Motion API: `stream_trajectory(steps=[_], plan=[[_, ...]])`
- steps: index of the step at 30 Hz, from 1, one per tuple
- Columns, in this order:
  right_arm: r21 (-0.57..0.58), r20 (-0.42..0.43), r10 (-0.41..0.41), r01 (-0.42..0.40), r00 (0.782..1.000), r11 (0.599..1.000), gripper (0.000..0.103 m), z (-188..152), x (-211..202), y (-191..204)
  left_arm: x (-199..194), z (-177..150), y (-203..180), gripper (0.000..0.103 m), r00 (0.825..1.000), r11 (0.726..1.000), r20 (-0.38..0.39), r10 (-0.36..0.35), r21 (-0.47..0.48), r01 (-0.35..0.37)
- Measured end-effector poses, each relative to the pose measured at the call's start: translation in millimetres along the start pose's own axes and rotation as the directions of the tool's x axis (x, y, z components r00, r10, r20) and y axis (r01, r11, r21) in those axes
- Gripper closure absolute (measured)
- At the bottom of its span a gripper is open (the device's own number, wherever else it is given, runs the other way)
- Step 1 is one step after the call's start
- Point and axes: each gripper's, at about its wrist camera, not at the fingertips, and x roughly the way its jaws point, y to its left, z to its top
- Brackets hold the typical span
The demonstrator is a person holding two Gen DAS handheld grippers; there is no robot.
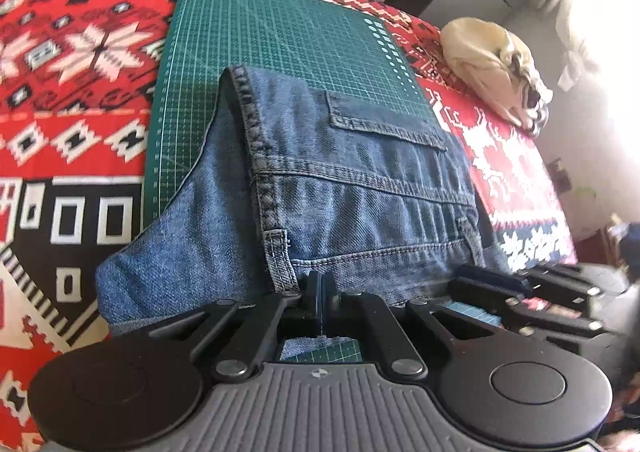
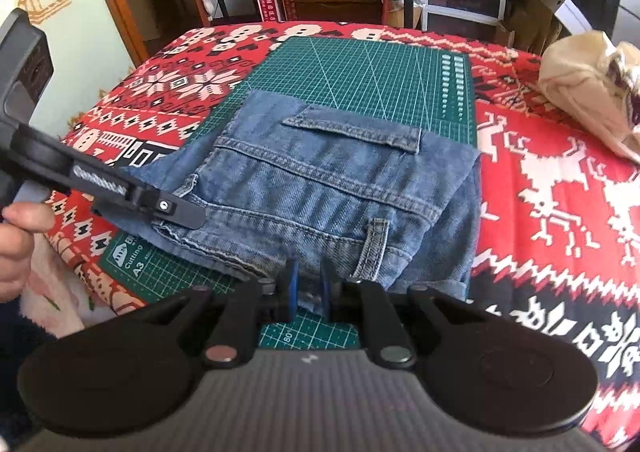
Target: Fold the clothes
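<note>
Pressed together, our left gripper is pinching the folded blue denim jeans at their waistband. Our right gripper is sitting slightly spread around the near edge, jeans lying on the green gridded cutting mat.

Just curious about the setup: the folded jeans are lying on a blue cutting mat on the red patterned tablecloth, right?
Not quite: the cutting mat is green, not blue, as the right wrist view shows. The folded jeans do lie on it, over the red patterned tablecloth.
</note>
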Motion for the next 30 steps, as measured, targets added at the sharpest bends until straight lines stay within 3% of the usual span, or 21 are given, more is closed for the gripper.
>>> stream_trajectory(steps=[5, 11, 23, 30], plan=[[0.060, 0.059, -0.035, 0.031, 0.998, 0.998, 0.092, 15.9, -12.6, -20.0, 1.0, -0.6, 1.8, 0.100, 1.000, 1.000, 0.003, 0.005, -0.002, -0.005], [0.219, -0.053, -0.071, 0.081, 0.996, 0.972, 0.092, 19.5, 24.0, -60.2, 0.2, 1.9, 9.7, 0.100, 1.000, 0.998, -0.002, -0.031, -0.048, 0.030], [0.190, -0.042, -0.106, 0.112, 0.993, 0.975, 0.093, 0.2, 13.6, -66.4, -0.2, 2.8, 12.7, 0.100, 0.999, 0.997, -0.002, -0.045, -0.063, 0.045], [0.170, 0.029, -0.117, 0.110, 0.993, 0.979, 0.091, 19.4, 1.6, -61.9, 0.7, 3.3, 9.1, 0.100, 0.999, 0.998, 0.000, -0.034, -0.049, 0.034]])
